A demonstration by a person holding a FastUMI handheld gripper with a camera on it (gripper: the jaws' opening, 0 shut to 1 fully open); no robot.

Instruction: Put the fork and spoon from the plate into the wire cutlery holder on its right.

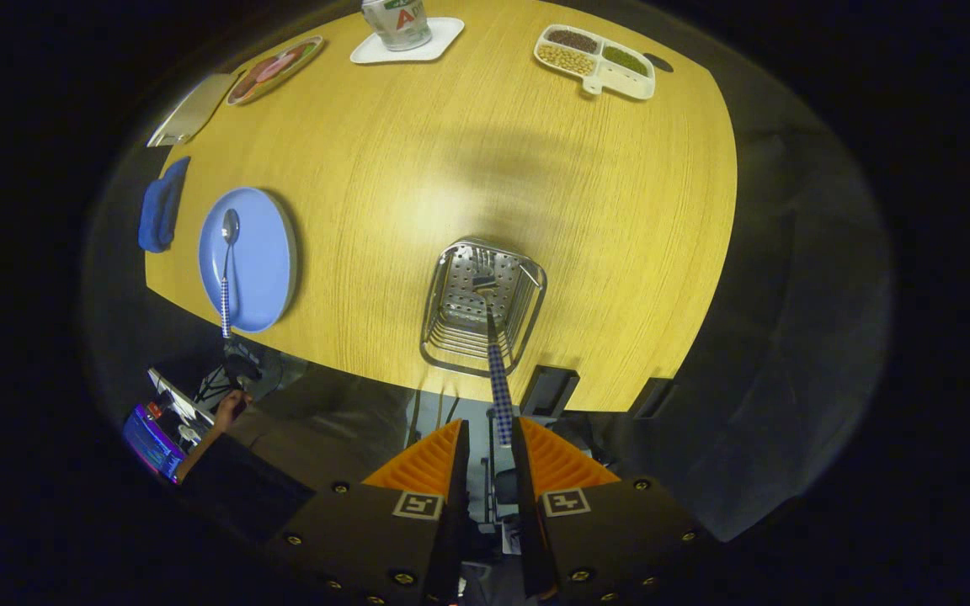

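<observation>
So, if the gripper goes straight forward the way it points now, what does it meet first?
Probably the wire cutlery holder: the gripper, fingers open, points at it along the fork standing inside. Depth is hard to judge.

We cannot tell whether the tongs (pixel 489 450) press on the fork (pixel 498 370): its handle end sits in the gap between the fingers (pixel 426 463), and the contact is hidden. The fork's tines lie inside the wire cutlery holder (pixel 482 305), blurred against its perforated base. The can (pixel 397 21) at the far side of the bench (pixel 468 160) is cut off at its top. A person's hand (pixel 232 406) below the bench edge is too dim to read, and so is what it grips.
</observation>
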